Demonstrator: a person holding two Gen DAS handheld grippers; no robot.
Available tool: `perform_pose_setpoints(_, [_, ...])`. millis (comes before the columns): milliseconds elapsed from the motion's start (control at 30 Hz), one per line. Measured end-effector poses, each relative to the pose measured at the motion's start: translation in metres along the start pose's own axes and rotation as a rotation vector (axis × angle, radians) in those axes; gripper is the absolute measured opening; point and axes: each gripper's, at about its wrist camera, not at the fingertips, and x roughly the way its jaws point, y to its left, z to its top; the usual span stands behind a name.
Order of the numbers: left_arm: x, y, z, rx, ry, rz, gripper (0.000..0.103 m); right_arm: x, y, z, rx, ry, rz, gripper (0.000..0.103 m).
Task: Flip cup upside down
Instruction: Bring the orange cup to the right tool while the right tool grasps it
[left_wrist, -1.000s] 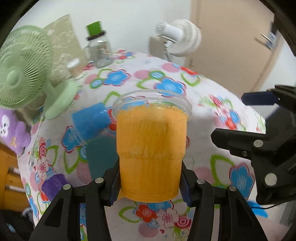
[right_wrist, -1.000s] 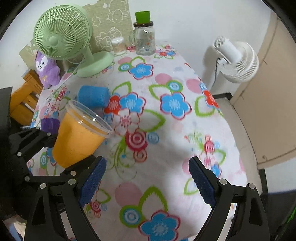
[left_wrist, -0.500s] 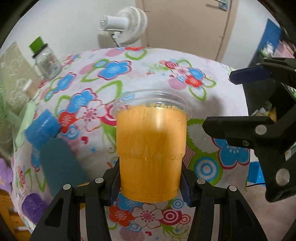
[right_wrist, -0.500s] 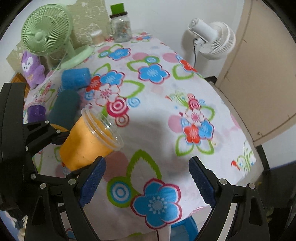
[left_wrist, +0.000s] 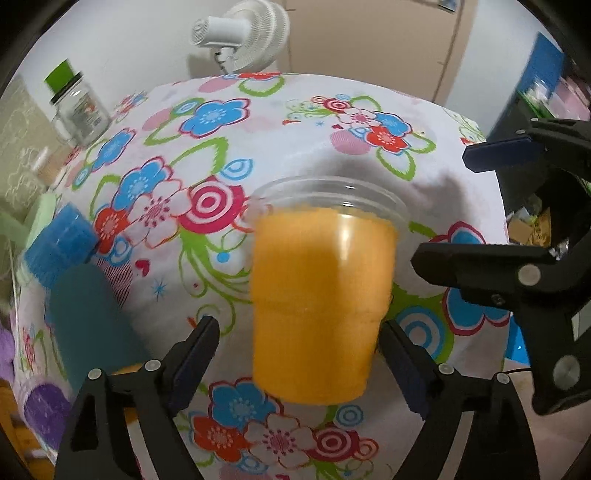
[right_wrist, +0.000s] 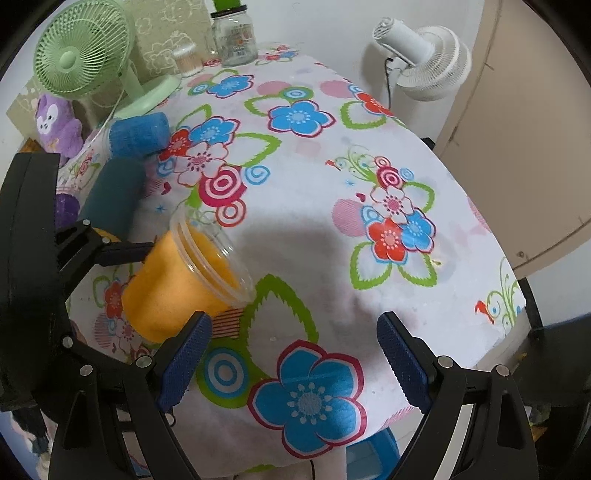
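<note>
orange cup (left_wrist: 317, 295) is seen between the fingers of the left claw (left_wrist: 299, 354), tipped forward with its clear rim (right_wrist: 212, 254) pointing away and down toward the flowered table (right_wrist: 295, 229). in the left wrist view the claw's fingers stand spread: a clear gap shows between the left finger and the cup wall, while the right finger sits at or just beside the wall, so the left claw is judged released or nearly so, and the cup is blurred there. whether the cup is resting on the table, being let go, or falling cannot be told from these views.

the right claw (right_wrist: 295, 358) is held wide apart with nothing between its fingers, hovering over the near part of the table, well apart from the cup on its left.

as for progress, the flip is judged to be under way but not finished. the cup is tilted roughly onto its side in the right wrist view, mouth lower than base, yet it is not standing on its rim. what is left: the turn has to be completed so that the rim lies flat on the cloth and the base points up, and the cup has to settle there without rolling toward the blue cup (right_wrist: 138, 131) and the dark teal cup (right_wrist: 112, 195) lying nearby.
</note>
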Motion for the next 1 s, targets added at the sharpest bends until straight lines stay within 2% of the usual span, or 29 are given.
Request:
perform_pose_setpoints(233, [-0.021,0.009,-0.001,-0.159,0.030,0.053,0.092,-0.011,0.008,0.021,-0.117,-0.001,0.053,0.093])
perform_pose_setpoints(500, [-0.053,0.028,-0.005,-0.461,0.028,0.085,0.095,-0.027,0.016,0.052,-0.274,-0.017,0.151,0.093])
perform_pose_setpoints(633, [-0.067,0.033,-0.009,-0.601,0.018,0.121,0.095,-0.036,0.030,0.065,-0.421,-0.034,0.192,0.093])
perform_pose_setpoints(800, [-0.081,0.038,-0.018,-0.767,0.004,0.149,0.096,-0.040,0.045,0.074,-0.592,-0.052,0.189,0.092])
perform_pose_setpoints(1000, [-0.089,0.036,-0.032,-0.919,0.013,0.210,0.098,-0.040,0.057,0.081,-0.720,-0.047,0.255,0.093])
